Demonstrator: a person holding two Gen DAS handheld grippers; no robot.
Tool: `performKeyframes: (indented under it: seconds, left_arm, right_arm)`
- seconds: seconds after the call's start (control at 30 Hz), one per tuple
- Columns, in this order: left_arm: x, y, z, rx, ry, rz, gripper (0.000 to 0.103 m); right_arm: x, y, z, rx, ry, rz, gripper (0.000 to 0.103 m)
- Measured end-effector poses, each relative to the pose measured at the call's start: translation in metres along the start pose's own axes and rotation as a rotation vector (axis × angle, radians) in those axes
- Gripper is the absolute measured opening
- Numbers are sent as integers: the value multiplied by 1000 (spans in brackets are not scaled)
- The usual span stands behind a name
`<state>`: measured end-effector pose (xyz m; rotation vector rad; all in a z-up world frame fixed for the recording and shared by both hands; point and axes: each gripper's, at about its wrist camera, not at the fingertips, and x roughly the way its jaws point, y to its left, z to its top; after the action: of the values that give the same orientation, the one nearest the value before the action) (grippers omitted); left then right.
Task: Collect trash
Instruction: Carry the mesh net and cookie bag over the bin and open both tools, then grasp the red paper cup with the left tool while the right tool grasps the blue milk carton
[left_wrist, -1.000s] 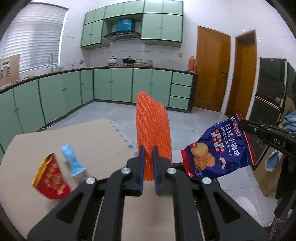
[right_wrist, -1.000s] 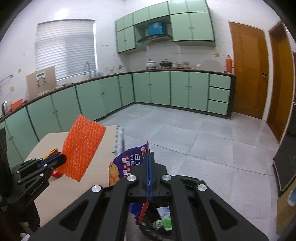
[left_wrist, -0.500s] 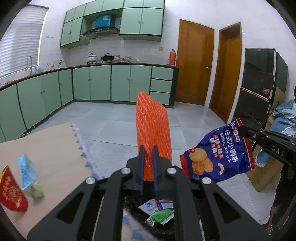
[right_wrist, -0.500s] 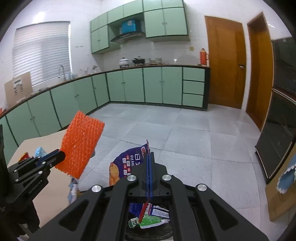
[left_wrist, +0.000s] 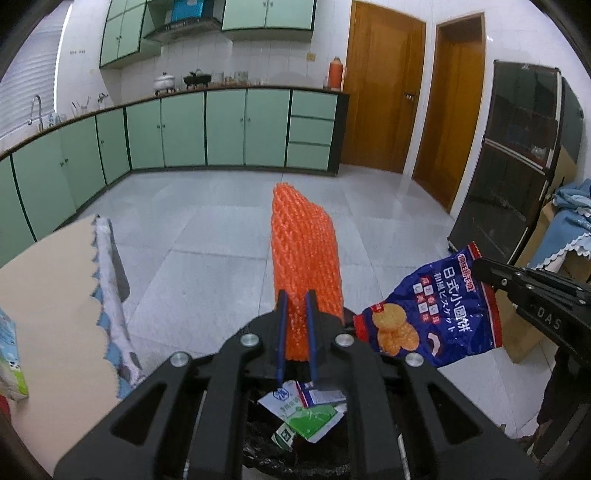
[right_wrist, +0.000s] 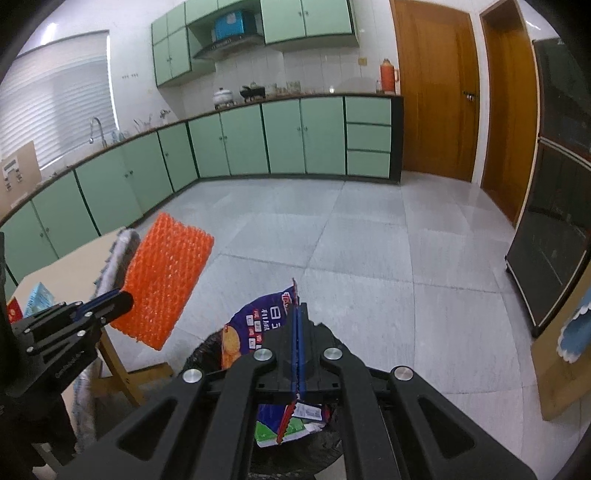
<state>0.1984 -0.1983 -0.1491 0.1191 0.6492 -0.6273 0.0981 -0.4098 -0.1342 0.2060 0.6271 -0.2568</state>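
My left gripper (left_wrist: 295, 295) is shut on an orange foam net sleeve (left_wrist: 304, 258), held upright above a black-lined trash bin (left_wrist: 295, 435) that holds cartons. The sleeve also shows in the right wrist view (right_wrist: 166, 284), with the left gripper (right_wrist: 118, 301) at its lower left. My right gripper (right_wrist: 298, 310) is shut on a blue snack bag (right_wrist: 255, 325), held over the same bin (right_wrist: 317, 443). In the left wrist view the bag (left_wrist: 436, 317) hangs to the right of the sleeve, pinched at its top corner by the right gripper (left_wrist: 480, 266).
A wooden table (left_wrist: 48, 302) with a fringed cloth edge (left_wrist: 110, 280) stands at the left, with a carton (left_wrist: 11, 362) on it. A dark cabinet (left_wrist: 517, 166) and a cardboard box (left_wrist: 524, 332) stand at the right. Green kitchen cabinets line the far wall.
Both grippers have moved right off the table with their loads and now hang over the trash bin. The table items have slid to the left edge of view.
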Motion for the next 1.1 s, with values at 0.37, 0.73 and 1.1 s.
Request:
performKeyframes:
  seconds: [0.37, 0.73, 1.1]
  left_arm:
    - [3, 11, 7, -24, 26, 0, 29]
    - [-96, 73, 5, -50, -115, 149, 56]
    - [-206, 193, -29, -165, -182, 471, 59]
  right_arm:
    - [27, -13, -12, 25, 64, -7, 39]
    - [-26, 29, -4, -3, -78, -2, 94]
    - [-39, 168, 2, -155, -142, 224, 95]
